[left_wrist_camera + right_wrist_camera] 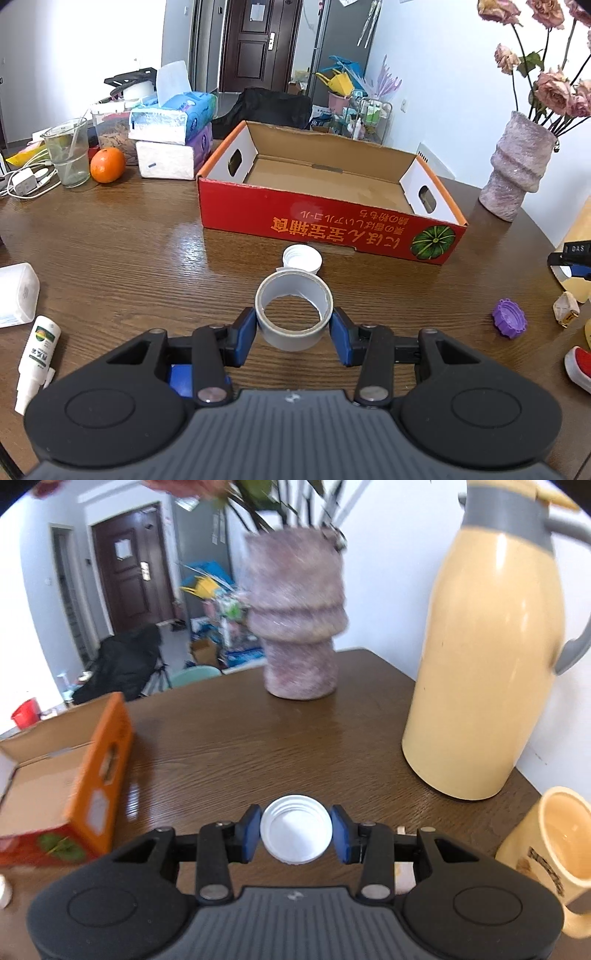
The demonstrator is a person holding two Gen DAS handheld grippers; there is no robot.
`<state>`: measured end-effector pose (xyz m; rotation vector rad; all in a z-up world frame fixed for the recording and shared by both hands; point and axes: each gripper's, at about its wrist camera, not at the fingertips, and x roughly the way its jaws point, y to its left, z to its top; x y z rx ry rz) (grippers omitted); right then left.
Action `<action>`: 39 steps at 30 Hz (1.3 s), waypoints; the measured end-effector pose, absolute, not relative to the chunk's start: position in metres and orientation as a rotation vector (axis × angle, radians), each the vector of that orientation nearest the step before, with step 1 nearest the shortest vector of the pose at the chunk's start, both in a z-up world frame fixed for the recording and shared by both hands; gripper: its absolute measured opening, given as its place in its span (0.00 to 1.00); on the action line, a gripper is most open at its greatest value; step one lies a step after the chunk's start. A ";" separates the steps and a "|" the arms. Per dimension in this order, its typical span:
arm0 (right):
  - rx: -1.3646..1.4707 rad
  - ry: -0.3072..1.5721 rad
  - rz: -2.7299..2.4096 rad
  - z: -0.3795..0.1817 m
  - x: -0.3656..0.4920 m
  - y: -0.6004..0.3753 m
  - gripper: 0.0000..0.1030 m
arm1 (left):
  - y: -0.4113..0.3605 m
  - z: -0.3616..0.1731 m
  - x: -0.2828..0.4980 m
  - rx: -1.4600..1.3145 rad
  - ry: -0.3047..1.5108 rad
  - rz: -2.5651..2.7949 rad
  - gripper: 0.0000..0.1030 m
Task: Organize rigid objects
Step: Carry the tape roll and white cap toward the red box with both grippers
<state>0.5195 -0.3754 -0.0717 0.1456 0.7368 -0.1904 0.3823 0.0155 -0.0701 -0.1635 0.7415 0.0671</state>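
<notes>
My left gripper (294,328) is shut on a grey roll of tape (294,312), held above the wooden table in front of the open red cardboard box (332,221). A white jar lid (302,258) lies on the table just beyond the tape, near the box's front wall. My right gripper (295,832) is shut on another white lid (295,829), open side up, above the table. The red box shows at the left of the right wrist view (92,775), and its inside looks empty.
A purple cap (509,318), a small white spray bottle (37,354) and a white container (14,295) lie on the table. A fuzzy pink vase (299,627), a cream thermos (491,657) and a cream mug (554,853) stand at right. Tissue packs (173,136), an orange (107,165) and a glass (68,153) are at back left.
</notes>
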 end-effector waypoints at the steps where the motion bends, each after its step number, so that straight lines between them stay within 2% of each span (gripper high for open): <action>1: 0.139 0.727 -0.180 -0.068 0.510 -0.370 0.38 | 0.016 -0.068 0.379 -0.165 0.737 0.066 0.43; 16: 0.089 0.621 0.001 -0.021 0.399 -0.302 0.38 | 0.027 -0.050 0.336 -0.174 0.685 0.058 0.43; 39: 0.084 0.576 0.241 -0.029 0.331 -0.192 0.38 | 0.042 -0.038 0.309 -0.180 0.620 0.035 0.43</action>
